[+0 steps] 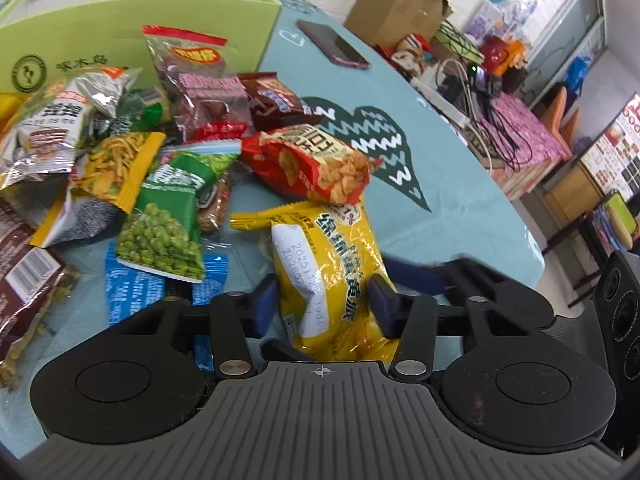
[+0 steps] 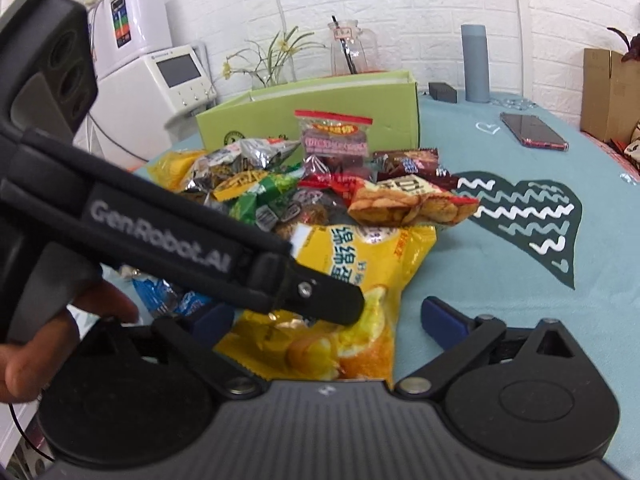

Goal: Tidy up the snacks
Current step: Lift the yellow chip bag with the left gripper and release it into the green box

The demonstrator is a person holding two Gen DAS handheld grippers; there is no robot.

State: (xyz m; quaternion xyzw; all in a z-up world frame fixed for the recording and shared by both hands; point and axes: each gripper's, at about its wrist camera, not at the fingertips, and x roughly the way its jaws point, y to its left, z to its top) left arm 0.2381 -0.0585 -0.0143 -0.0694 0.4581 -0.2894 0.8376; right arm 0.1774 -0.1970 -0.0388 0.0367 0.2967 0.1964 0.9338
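Observation:
A yellow snack bag (image 1: 332,272) lies on the teal tablecloth at the near edge of a pile of snack packets. My left gripper (image 1: 324,306) is shut on it, its blue pads pressing the bag's two sides near its lower half. In the right wrist view the same yellow bag (image 2: 360,248) sits between the fingers of my right gripper (image 2: 328,322), which is open: its right pad (image 2: 444,320) stands clear of the bag's edge. The left gripper (image 2: 340,308) reaches across from the left and hides the right gripper's other pad in part.
A green cardboard box (image 2: 320,108) stands open behind the pile. A red chip bag (image 1: 312,164) and a green pea bag (image 1: 168,216) lie close to the yellow one. A phone (image 1: 332,44) lies on the cloth to the right. A hand (image 2: 60,336) holds the left gripper.

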